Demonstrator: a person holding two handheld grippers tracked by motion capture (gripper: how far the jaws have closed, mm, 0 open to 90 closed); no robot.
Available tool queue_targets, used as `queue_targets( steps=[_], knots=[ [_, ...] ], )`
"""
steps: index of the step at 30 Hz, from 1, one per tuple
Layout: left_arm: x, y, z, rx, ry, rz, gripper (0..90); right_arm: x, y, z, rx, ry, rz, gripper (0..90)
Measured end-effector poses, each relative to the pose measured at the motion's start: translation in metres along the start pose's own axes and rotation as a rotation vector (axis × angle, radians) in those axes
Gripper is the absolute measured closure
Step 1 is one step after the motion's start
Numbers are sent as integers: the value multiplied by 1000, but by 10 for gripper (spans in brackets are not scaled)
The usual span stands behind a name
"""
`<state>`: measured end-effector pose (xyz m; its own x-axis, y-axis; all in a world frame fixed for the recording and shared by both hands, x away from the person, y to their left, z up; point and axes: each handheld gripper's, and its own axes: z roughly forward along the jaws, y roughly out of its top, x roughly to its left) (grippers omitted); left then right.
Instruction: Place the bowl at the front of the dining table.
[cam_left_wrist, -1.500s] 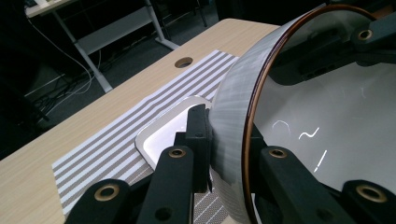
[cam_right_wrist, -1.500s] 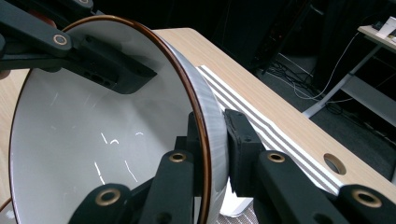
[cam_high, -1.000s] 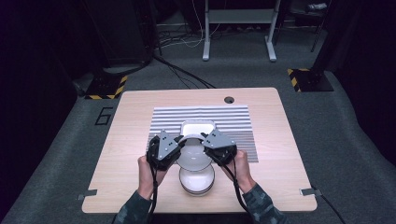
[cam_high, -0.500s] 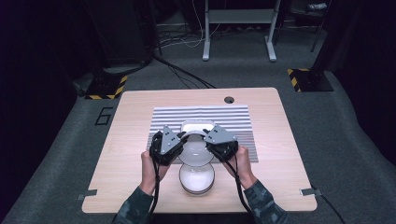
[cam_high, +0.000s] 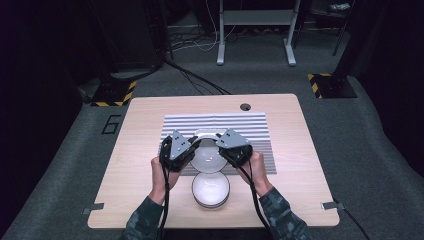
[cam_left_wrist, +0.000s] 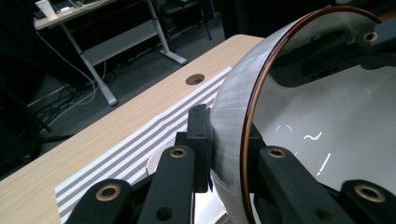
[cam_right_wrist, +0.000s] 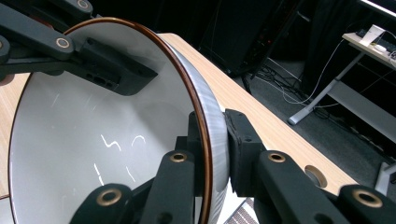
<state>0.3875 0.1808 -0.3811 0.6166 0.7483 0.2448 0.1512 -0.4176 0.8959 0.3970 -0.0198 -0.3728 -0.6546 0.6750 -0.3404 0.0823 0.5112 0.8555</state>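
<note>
1. The desk (cam_high: 140, 150) is light wood, with a striped mat (cam_high: 250, 125) on it.
2. A white bowl (cam_high: 211, 189) sits on the desk, near the front edge, just in front of the mat.
3. A second bowl (cam_high: 209, 156) with a brown rim is held up over the mat, between the two claws.
4. The left claw (cam_left_wrist: 224, 154) pinches its rim.
5. The right claw (cam_right_wrist: 212, 154) pinches the other side.

table (cam_high: 140, 150): wooden | striped mat (cam_high: 250, 125) | white bowl (cam_high: 211, 190)
</note>
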Motion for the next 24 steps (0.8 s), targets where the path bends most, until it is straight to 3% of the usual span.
queue_targets(
  steps=[8, 24],
  knots=[
    [7, -2, 6, -11, 3, -12, 813, -4, 3, 8, 8, 3, 1, 812],
    [12, -2, 25, 14, -7, -3, 817, -13, -4, 21, 28, -4, 25, 812]
  ],
)
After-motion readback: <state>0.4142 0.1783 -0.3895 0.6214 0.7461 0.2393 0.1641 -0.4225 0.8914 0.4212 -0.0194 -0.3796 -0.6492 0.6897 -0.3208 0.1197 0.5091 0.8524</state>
